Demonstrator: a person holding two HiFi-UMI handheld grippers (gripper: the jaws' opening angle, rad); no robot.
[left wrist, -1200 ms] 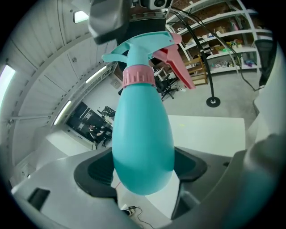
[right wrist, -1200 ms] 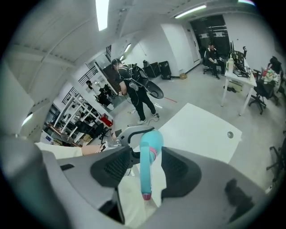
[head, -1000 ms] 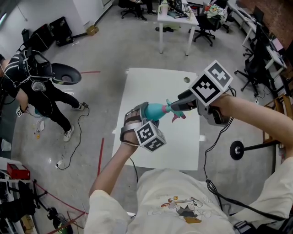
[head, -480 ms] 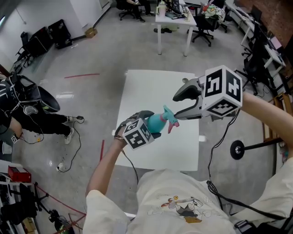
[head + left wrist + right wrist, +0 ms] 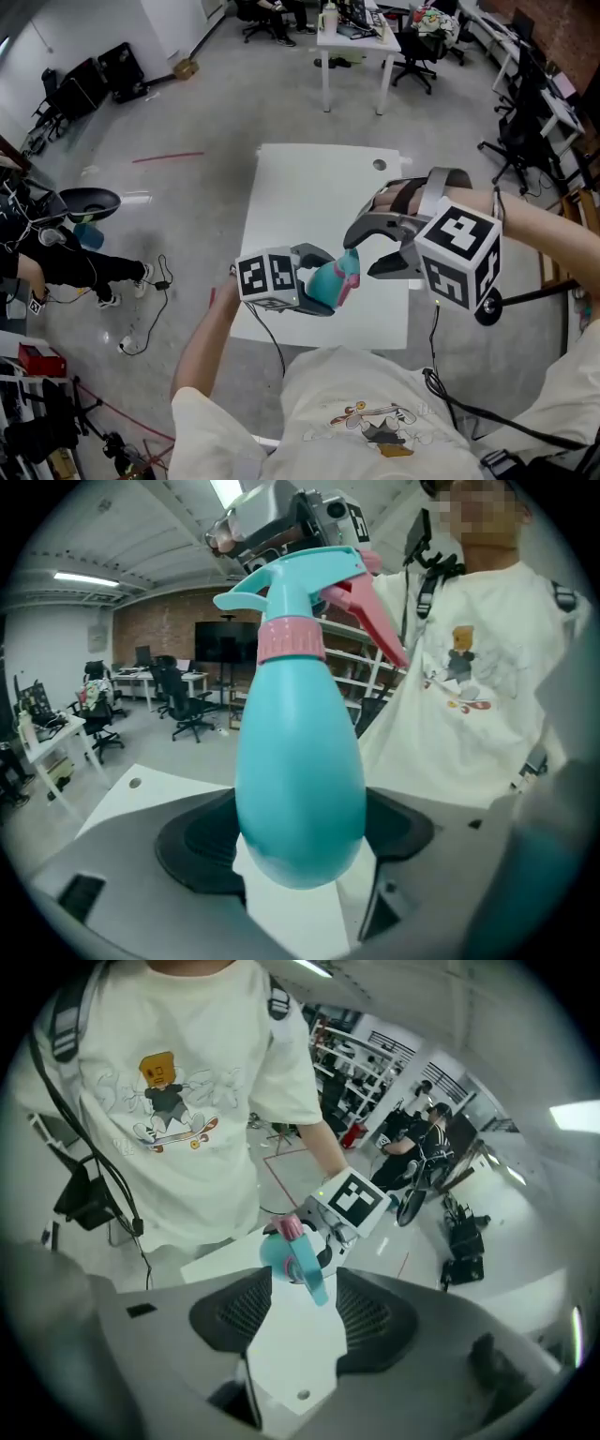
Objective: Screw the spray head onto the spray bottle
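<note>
Though near bottle (image 5: 323, 281), R hand-held gripper (image 5: 368, 249) open; L hand-held gripper (image 5: 300, 844) tight on it.

The person wears a cream short-sleeved T-shirt (image 5: 323, 394) printed with a small cartoon skateboarder (image 5: 375, 424). Black straps (image 5: 70, 1016) cross the shoulders, and a black cable (image 5: 433, 380) runs down the front. The grey left gripper (image 5: 323, 281) and grey right gripper (image 5: 364, 255) each bear a white cube (image 5: 265, 277) of black square markers.
</note>
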